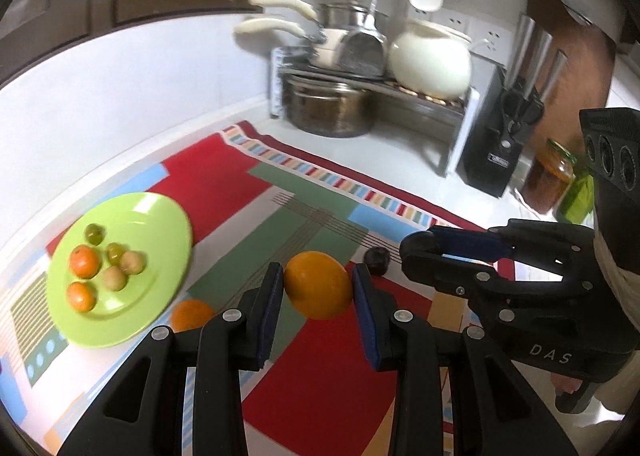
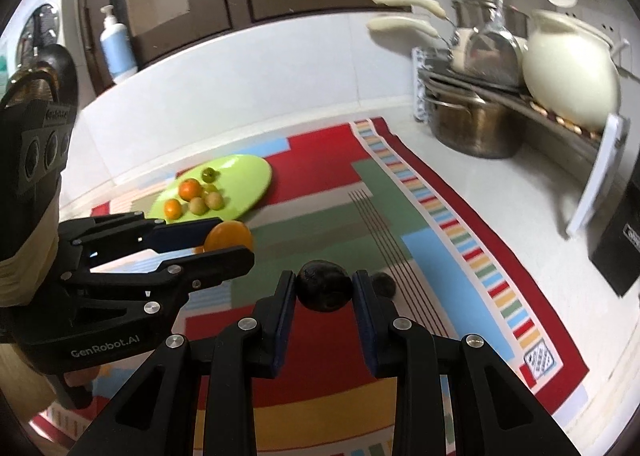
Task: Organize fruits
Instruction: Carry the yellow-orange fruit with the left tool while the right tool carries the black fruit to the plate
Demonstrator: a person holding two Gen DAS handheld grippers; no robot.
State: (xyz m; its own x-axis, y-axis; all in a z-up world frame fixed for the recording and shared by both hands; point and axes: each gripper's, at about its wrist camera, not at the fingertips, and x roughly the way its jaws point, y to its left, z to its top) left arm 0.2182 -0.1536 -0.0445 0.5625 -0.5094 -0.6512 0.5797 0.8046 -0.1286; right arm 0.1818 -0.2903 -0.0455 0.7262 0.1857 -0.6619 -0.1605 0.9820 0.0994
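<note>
My left gripper (image 1: 318,292) is shut on a large orange (image 1: 318,284) and holds it above the patterned mat. It also shows in the right wrist view (image 2: 224,238) with the orange (image 2: 228,236). My right gripper (image 2: 324,290) is shut on a dark plum (image 2: 323,291). It also shows in the left wrist view (image 1: 420,252). A green plate (image 1: 160,223) at the left holds several small fruits. Another orange (image 1: 191,315) lies by the plate, and a second dark plum (image 1: 377,260) lies on the mat.
The striped mat (image 2: 460,240) covers the white counter. A dish rack with a steel pot (image 1: 328,107), pans and a cream kettle (image 1: 430,59) stands at the back. A knife block (image 1: 500,147) and jars (image 1: 550,179) stand at the right. A soap bottle (image 2: 116,47) is far left.
</note>
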